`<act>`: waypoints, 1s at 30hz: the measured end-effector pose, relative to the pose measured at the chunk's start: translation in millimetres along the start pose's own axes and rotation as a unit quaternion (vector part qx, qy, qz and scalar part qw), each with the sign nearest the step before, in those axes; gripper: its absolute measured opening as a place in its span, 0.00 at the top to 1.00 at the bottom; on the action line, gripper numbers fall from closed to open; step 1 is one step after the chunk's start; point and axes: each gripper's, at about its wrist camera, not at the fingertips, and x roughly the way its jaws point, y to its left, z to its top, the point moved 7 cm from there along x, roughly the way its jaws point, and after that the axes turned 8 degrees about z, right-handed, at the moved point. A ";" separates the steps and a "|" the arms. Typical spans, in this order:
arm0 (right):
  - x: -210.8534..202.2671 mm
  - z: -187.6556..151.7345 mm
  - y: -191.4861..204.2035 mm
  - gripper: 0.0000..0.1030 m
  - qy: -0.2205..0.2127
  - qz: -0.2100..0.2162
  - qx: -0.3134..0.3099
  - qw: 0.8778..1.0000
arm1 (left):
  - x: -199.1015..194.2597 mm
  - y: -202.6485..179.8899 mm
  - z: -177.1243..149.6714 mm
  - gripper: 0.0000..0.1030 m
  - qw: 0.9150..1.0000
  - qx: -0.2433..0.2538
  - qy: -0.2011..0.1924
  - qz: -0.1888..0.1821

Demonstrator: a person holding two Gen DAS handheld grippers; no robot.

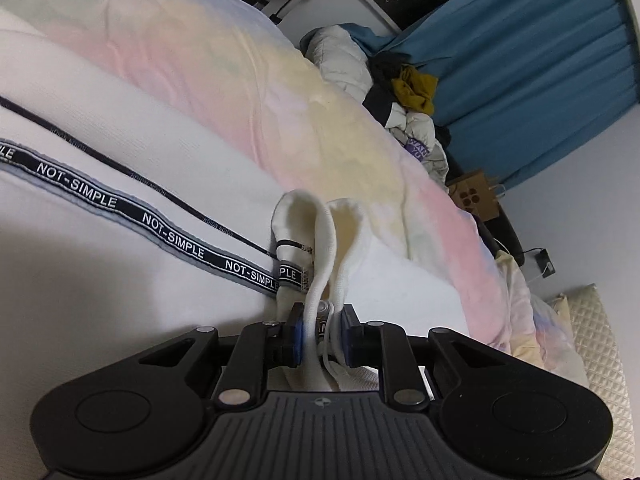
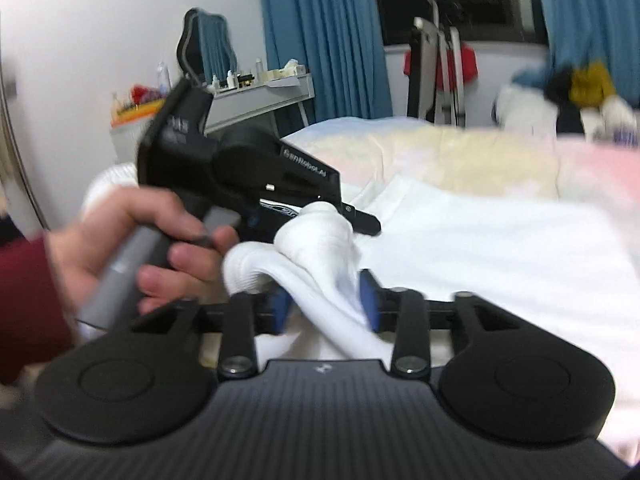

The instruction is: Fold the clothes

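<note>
While my left gripper point(image 1: 322, 334) is clamped on a bunched fold of the white garment point(image 1: 120, 264), I can see the cloth and a thin white cord squeezed between its blue pads point(image 1: 297, 330). The garment lies spread over the bed in front of me, and its pinched edge curls up into two cream loops just past the pads. A black ribbon point(image 1: 160, 222) with the words NOT-SIMPLE runs across the garment from the left edge to the pinched spot, and a thinner black stripe runs beside it. Under the garment lies a pastel blanket point(image 1: 248, 92) in pink, yellow and pale blue. Beyond the bed a pile of clothes point(image 1: 404, 84) sits against the blue curtain point(image 1: 540, 60), with a cardboard box point(image 1: 476, 196) just below it.

From my right wrist camera the picture is blurred. My right gripper point(image 2: 326, 304) grasps another thick fold of the same white garment point(image 2: 480, 240), which bulges up between the pads and drapes down toward the camera. The rest of the garment lies flat on the bed to the right. My left hand point(image 2: 132, 240), in a dark red sleeve, holds the grey handle of the left gripper point(image 2: 360, 220), whose black body sits just left of the raised fold, its tips touching the cloth. Behind are a shelf point(image 2: 260, 92) with small bottles and blue curtains.
</note>
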 end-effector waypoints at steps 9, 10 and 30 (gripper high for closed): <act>-61.7 19.3 -42.8 0.36 -0.042 -0.101 0.053 0.993 | -40.2 -5.2 -13.0 0.62 0.999 0.028 -0.031 0.018; -65.1 20.5 -50.1 0.36 -0.046 -0.116 0.056 0.991 | -45.9 -6.1 -15.6 0.57 0.999 0.023 -0.030 0.014; -39.1 -5.7 -121.9 0.36 0.011 -0.170 0.107 0.980 | -60.4 -29.1 -55.1 0.29 0.998 0.062 -0.009 0.020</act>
